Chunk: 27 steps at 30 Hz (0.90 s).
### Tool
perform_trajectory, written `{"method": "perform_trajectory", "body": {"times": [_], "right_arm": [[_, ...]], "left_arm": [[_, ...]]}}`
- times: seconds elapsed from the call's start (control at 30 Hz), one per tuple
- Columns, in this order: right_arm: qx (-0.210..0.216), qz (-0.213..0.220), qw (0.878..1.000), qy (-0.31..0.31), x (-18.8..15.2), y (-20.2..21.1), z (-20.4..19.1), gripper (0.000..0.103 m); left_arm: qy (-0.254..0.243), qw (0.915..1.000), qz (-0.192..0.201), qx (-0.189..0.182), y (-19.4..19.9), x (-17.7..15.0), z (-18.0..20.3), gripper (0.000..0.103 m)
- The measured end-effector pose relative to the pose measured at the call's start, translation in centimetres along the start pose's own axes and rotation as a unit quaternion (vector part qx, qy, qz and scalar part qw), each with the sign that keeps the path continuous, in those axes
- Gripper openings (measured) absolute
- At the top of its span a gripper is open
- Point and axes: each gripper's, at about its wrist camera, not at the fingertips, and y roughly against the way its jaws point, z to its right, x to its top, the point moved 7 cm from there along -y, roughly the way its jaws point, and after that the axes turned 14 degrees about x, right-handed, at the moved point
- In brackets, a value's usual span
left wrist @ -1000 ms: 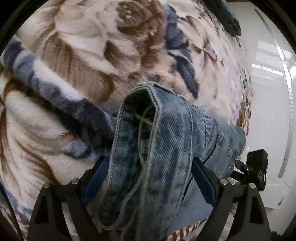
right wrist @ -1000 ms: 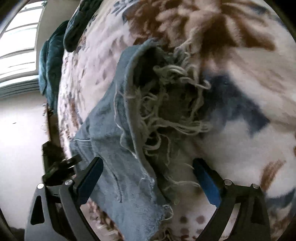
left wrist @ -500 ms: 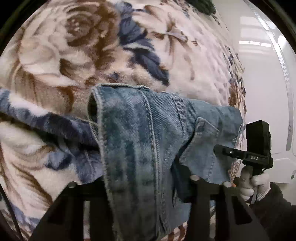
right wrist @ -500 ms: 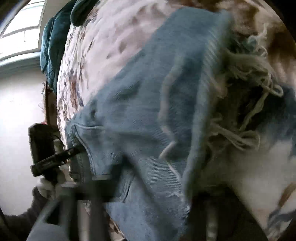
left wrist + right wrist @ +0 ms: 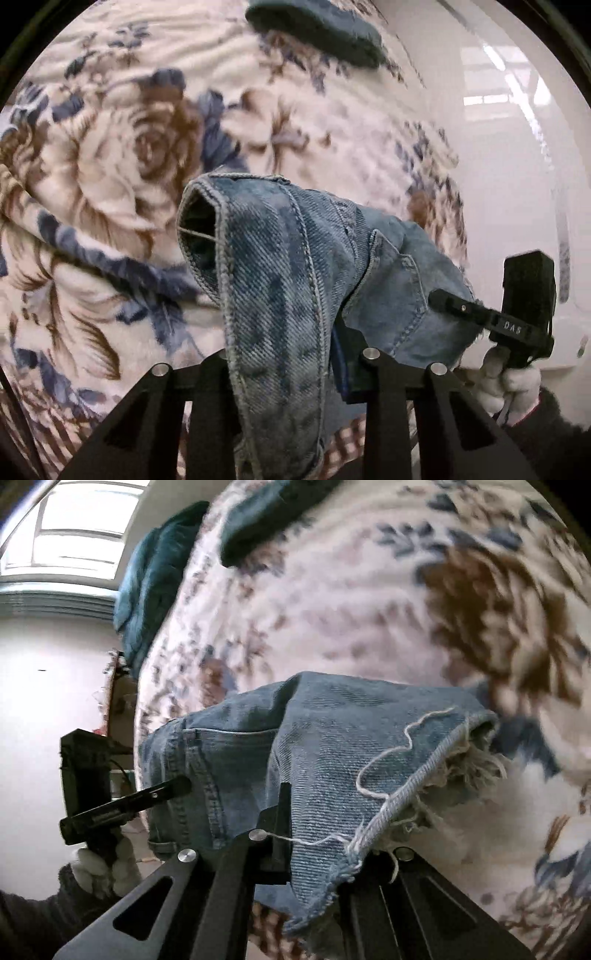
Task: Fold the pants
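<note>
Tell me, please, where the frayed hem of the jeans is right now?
In the right wrist view, the frayed hem sits right of centre, above the floral blanket, pinched by the right gripper.

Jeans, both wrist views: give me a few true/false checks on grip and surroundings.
1. The left gripper is shut on the jeans. True.
2. The right gripper is open and clear of the denim. False: it is shut on the jeans' frayed edge.
3. The jeans lie flat on the blanket. False: both grippers hold them up above it.
4. A dark green cloth lies at the blanket's far edge. True.
5. The person's hands are bare. False: the hand wears a white glove.
</note>
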Motion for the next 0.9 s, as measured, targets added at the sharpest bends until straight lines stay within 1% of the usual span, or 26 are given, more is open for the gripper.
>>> {"method": "perform_trajectory", "body": {"times": [0.1, 0.17, 0.2, 0.23, 0.3, 0.37, 0.43, 0.47, 0.53, 0.57, 0.6, 0.67, 0.7, 0.73, 0.77, 0.8, 0.83, 0.9], "right_arm": [[0.019, 0.019, 1.000, 0.003, 2.0, 1.5, -2.2, 0.004], [0.032, 0.026, 0.999, 0.016, 4.4, 3.0, -4.0, 0.004], [0.033, 0.030, 0.999, 0.023, 5.3, 3.5, -4.6, 0.004], [0.040, 0.031, 0.998, 0.029, 7.1, 4.1, -5.6, 0.004], [0.040, 0.038, 0.997, 0.045, 10.2, 5.3, -7.2, 0.004], [0.044, 0.041, 0.996, 0.064, 14.2, 6.4, -9.1, 0.004], [0.042, 0.045, 0.995, 0.082, 18.3, 7.3, -10.7, 0.004], [0.044, 0.048, 0.994, 0.092, 20.9, 7.7, -11.6, 0.004], [0.042, 0.054, 0.991, 0.113, 26.9, 8.0, -13.2, 0.004], [0.042, 0.057, 0.990, 0.120, 28.9, 8.1, -13.5, 0.004], [0.039, 0.059, 0.989, 0.129, 31.8, 7.9, -14.0, 0.004], [0.031, 0.060, 0.988, 0.137, 37.8, 6.6, -14.3, 0.004], [0.028, 0.059, 0.988, 0.140, 40.0, 5.9, -14.5, 0.004], [0.021, 0.057, 0.988, 0.143, 43.1, 4.9, -14.3, 0.004], [0.013, 0.056, 0.988, 0.145, 45.1, 4.0, -14.1, 0.004], [0.008, 0.046, 0.988, 0.145, 47.6, 2.5, -13.5, 0.004], [-0.005, 0.042, 0.989, 0.142, 49.4, 1.1, -12.8, 0.004], [-0.029, 0.025, 0.991, 0.129, 52.3, -2.0, -10.2, 0.004]], "left_arm": [[0.012, 0.9998, 0.010, -0.010, 2.1, 2.2, 0.9, 0.026], [0.013, 0.9996, 0.021, -0.011, 3.5, 4.1, 1.7, 0.026], [0.011, 0.9995, 0.028, -0.013, 4.5, 5.6, 2.4, 0.026], [0.012, 0.9993, 0.033, -0.013, 5.2, 6.9, 3.1, 0.026], [0.007, 0.9987, 0.047, -0.016, 6.9, 10.5, 4.6, 0.026], [0.003, 0.9980, 0.061, -0.016, 8.1, 13.8, 5.9, 0.026], [0.002, 0.9967, 0.079, -0.020, 9.5, 18.6, 7.3, 0.026], [0.003, 0.9960, 0.086, -0.021, 9.9, 20.6, 7.7, 0.026], [0.007, 0.9943, 0.104, -0.021, 10.5, 25.7, 8.3, 0.026], [0.008, 0.9937, 0.110, -0.021, 10.5, 27.9, 8.4, 0.026], [0.012, 0.9931, 0.115, -0.020, 10.4, 31.0, 8.4, 0.026], [0.018, 0.9925, 0.120, -0.019, 9.8, 35.1, 8.1, 0.026], [0.019, 0.9925, 0.120, -0.015, 9.2, 37.5, 7.8, 0.026], [0.020, 0.9922, 0.123, -0.004, 8.4, 39.9, 7.3, 0.026], [0.013, 0.9924, 0.122, 0.007, 7.4, 42.2, 6.9, 0.026], [0.007, 0.9927, 0.119, 0.017, 6.4, 43.7, 6.5, 0.026], [0.009, 0.9927, 0.116, 0.031, 4.7, 45.9, 5.6, 0.026], [0.005, 0.9946, 0.093, 0.047, 1.6, 48.3, 4.3, 0.027]]}}
